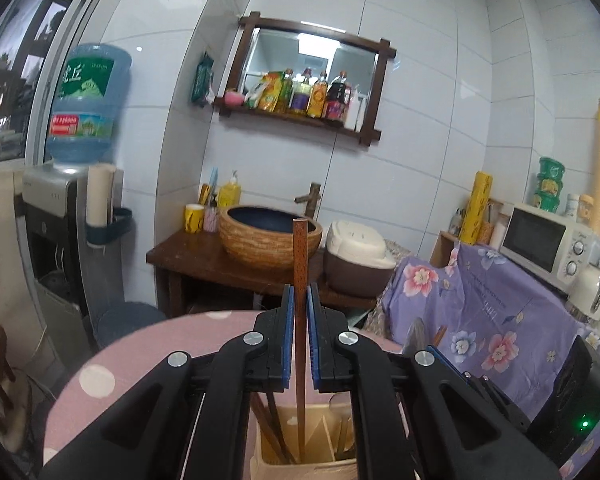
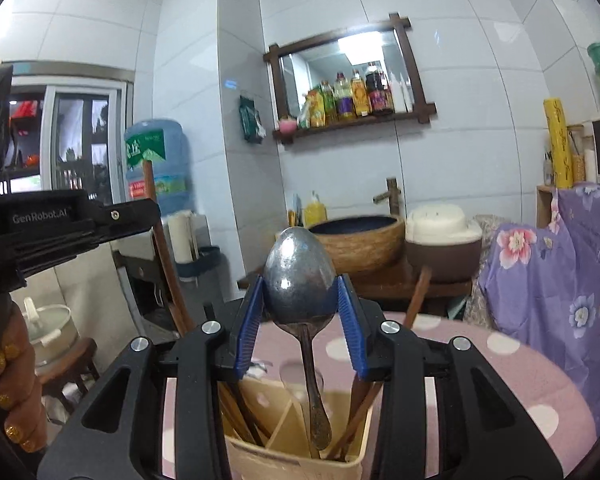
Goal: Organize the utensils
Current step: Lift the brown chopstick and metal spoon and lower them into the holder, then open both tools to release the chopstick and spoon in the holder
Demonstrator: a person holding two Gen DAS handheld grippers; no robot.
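Holder [image 2: 300, 456] base cut off below. Left gripper [image 1: 300, 300] pinching upright chopstick [image 1: 300, 256]; right gripper [image 2: 300, 292] clamping spoon [image 2: 299, 280] bowl, handle hanging down.

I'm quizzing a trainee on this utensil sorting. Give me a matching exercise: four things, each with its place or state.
Things:
1. chopstick
2. metal spoon
3. utensil holder
4. basin

Places or states:
A. on the pink dotted table
B. held by the right hand-held gripper
C. on the wooden stand by the wall
D. held by the left hand-held gripper

Pairs: 1-D, 2-B, 3-A, 4-C
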